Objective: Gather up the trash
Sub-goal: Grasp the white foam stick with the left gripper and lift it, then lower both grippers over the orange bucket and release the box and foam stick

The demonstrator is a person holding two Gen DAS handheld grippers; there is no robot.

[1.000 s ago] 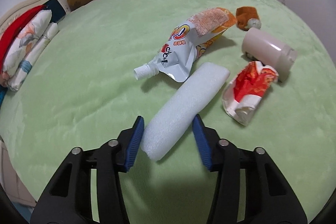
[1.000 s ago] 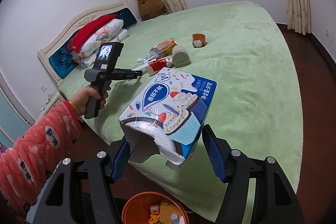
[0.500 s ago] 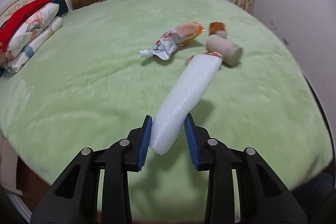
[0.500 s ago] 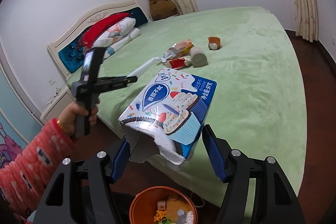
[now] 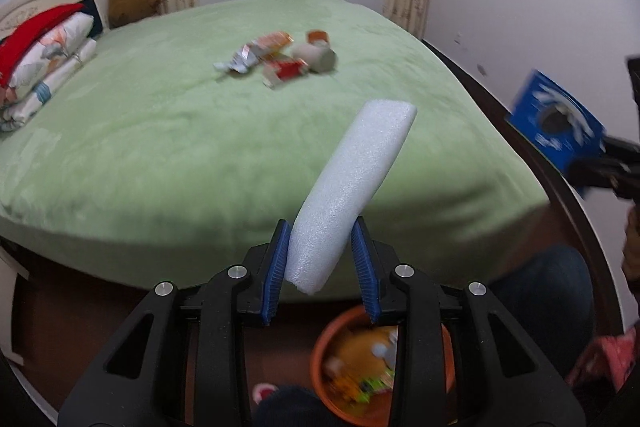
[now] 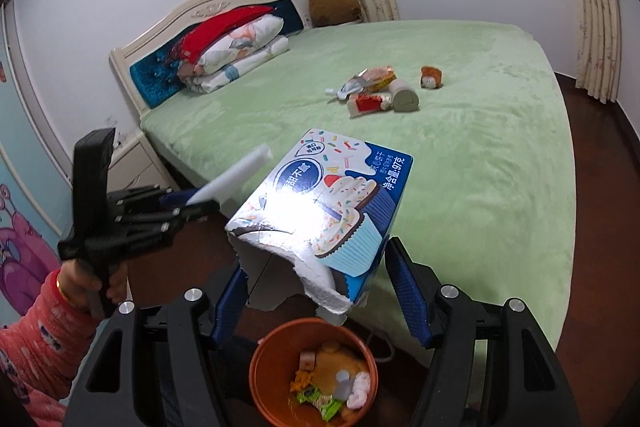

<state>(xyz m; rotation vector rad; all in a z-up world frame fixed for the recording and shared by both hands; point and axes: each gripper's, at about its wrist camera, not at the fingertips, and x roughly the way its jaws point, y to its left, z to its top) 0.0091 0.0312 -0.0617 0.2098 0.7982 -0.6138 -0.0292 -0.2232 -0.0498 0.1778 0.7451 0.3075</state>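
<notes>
My left gripper [image 5: 320,259] is shut on the near end of a white foam tube [image 5: 352,179], which sticks up tilted beyond the bed's edge, above an orange bin [image 5: 320,355] on the floor. My right gripper [image 6: 316,291] is shut on a torn blue cupcake box [image 6: 332,203], held in the air over the same bin [image 6: 264,355], which holds several scraps. In the right wrist view the left gripper [image 6: 200,203] and foam tube [image 6: 236,177] are at the left. On the bed lie a spouted pouch [image 6: 368,79], a red wrapper [image 6: 366,103], a grey cylinder [image 6: 404,97] and a small orange piece [image 6: 431,77].
The green bed [image 6: 480,155] fills the middle, with stacked pillows [image 6: 236,55] by the headboard and a brown plush toy [image 6: 332,1] in the corner. A nightstand [image 6: 136,163] stands at the bed's left. Dark wooden floor [image 6: 592,227] runs along the right. A person's trouser leg [image 5: 548,291] is beside the bin.
The left gripper shut on the foam tube, lifted it off the bed and drew it back past the bed's edge to above the bin. The right gripper drifted slightly with the box.
</notes>
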